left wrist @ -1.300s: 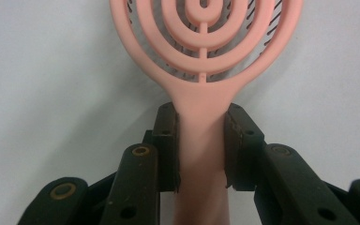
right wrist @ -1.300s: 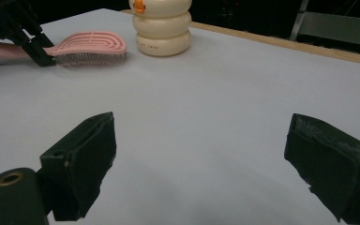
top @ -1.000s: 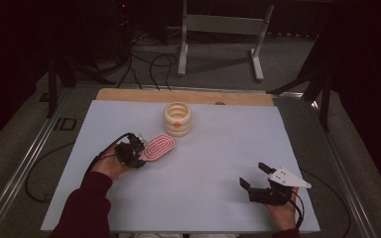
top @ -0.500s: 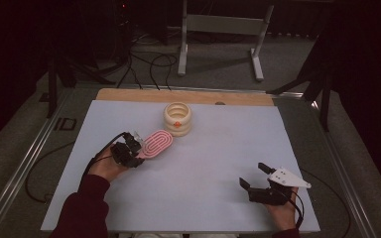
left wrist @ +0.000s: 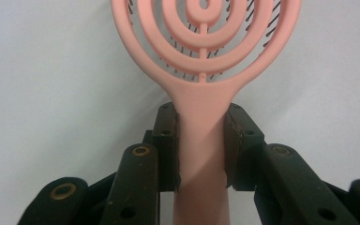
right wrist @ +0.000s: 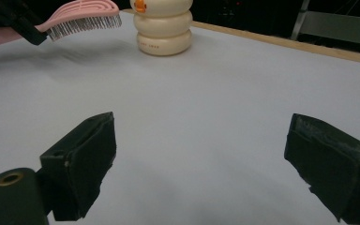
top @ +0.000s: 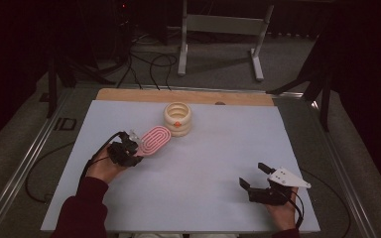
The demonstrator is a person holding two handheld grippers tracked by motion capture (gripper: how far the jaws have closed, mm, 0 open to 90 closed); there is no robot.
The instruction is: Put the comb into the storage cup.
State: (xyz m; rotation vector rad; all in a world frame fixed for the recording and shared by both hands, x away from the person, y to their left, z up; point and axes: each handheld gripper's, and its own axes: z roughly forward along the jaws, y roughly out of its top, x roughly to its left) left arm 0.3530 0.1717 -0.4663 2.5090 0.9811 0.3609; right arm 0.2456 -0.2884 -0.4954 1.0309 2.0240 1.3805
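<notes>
High view: we see the white table (top: 188, 163) from above, with the left gripper (top: 129, 151) toward its left side, clamped on the handle of a pink hairbrush (top: 155, 140) whose oval head points up and to the right, its tip just beside a cream ribbed container (top: 177, 119) near the table's far edge; whether brush and container touch we cannot tell from here. The right gripper (top: 259, 177) sits well apart at the near right, its jaws spread wide with nothing between them, a grey three-cornered plate (top: 290, 177) on top. What this view leaves unresolved, the left gripper view supplies: we see both pads pressed flat against the two sides of the brush's narrow neck (left wrist: 201, 136), and the head's open concentric rings with dark bristles showing through the gaps on the far side. The right gripper view adds the side profile that neither of the others gives: we see the hairbrush (right wrist: 82, 16) held clear above the table, back up and bristles pointing down, with a soft shadow on the surface beneath it, and the container (right wrist: 164, 26) as a stack of rounded tiers with an orange mark near its top, standing upright. In this same view the right gripper's own two black jaws stand far apart over bare table.
</notes>
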